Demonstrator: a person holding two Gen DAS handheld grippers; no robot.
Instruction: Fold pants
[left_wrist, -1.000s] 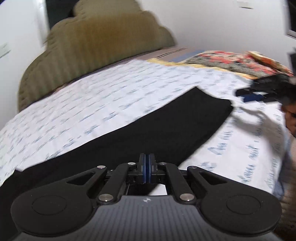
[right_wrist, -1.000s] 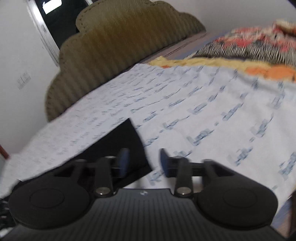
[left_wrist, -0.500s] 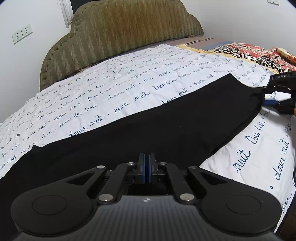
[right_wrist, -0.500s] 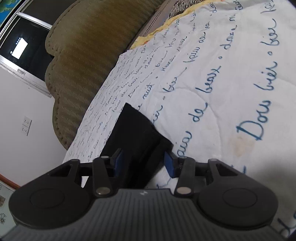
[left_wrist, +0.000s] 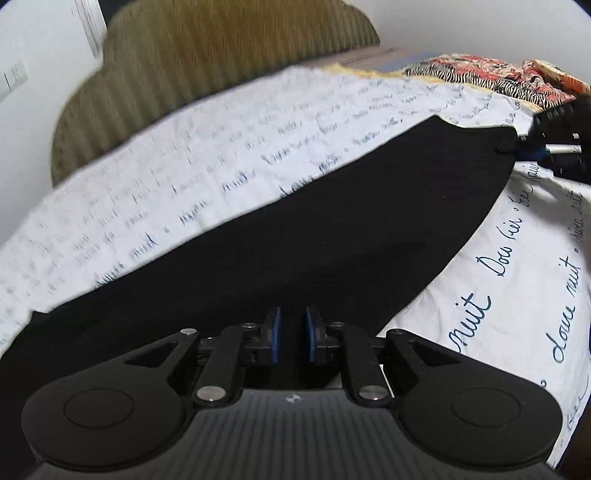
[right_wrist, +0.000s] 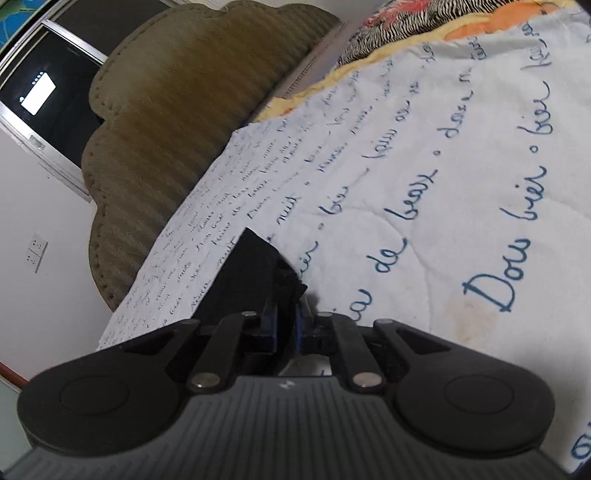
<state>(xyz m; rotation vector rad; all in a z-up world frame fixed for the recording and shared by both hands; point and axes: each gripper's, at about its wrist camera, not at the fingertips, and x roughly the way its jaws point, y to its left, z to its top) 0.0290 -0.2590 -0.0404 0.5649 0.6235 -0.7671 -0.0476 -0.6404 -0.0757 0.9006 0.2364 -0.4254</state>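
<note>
— Pants (left_wrist: 314, 221): where are they sitting?

— I'm seeing the black pants lying flat in a long band across the white bedspread (left_wrist: 221, 155) with the blue handwriting print, running from my left gripper (left_wrist: 292, 334) at the near edge out to the far right, where the right gripper (left_wrist: 543, 147) is meeting their end.

— How is your left gripper standing?

— Its blue pads are sitting a narrow gap apart, hovering over the near edge of the fabric. I'm not seeing any cloth pinched between them.

— And the right?

— In its own view the right gripper (right_wrist: 286, 326) is closing its pads onto the dark corner of the pants (right_wrist: 255, 273), with a bunched bit of fabric poking up between the fingers. The corner is looking slightly lifted off the bedspread (right_wrist: 443, 221), though I cannot tell for sure.

— Anything around it?

— The olive scalloped headboard (left_wrist: 221, 48) is standing behind the bed, and a patterned red and zebra-striped blanket (left_wrist: 491, 77) is lying at the far right.
</note>
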